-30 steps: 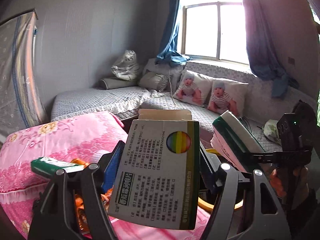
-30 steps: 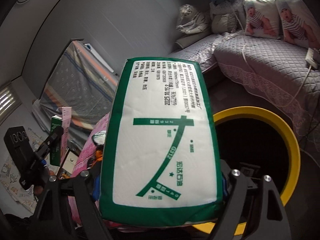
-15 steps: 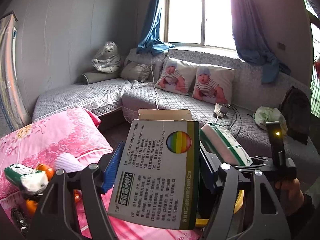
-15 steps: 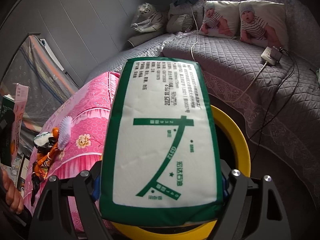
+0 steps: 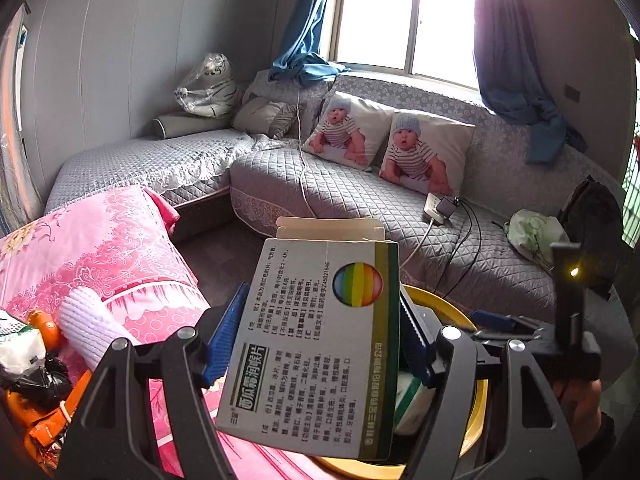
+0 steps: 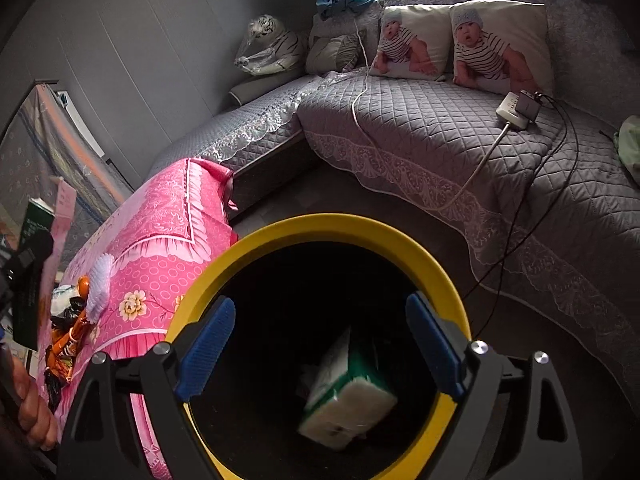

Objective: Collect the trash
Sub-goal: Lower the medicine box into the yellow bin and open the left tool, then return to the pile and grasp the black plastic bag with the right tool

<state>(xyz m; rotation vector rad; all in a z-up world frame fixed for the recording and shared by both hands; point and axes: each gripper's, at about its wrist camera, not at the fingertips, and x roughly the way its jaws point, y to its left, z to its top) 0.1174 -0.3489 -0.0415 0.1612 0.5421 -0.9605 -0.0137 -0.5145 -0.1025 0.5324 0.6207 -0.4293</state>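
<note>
Grey quilted sofa seating (image 6: 440, 136) wraps the corner under the window, and everything in this job turns on the yellow-rimmed bin (image 6: 348, 226) standing on the floor in front of it, right beside a table draped in a pink floral cloth (image 6: 168, 216). The right gripper (image 6: 320, 344) hangs directly over the bin's mouth with its blue pads spreading apart and nothing between them; the green-and-white tissue pack (image 6: 346, 398) is down inside the bin, blurred, so it looks just released and falling. Holding the gripper above the opening is what lets the pack drop cleanly in. The left gripper (image 5: 316, 340) has its pads pressed on both long edges of a medicine box (image 5: 316, 344), top flap open, carried at the bin's near side, with the yellow rim showing behind it. That box is likely next to go in. More litter (image 6: 72, 320), orange and black wrappers and a white brush, lies on the pink cloth to the bin's left.
</note>
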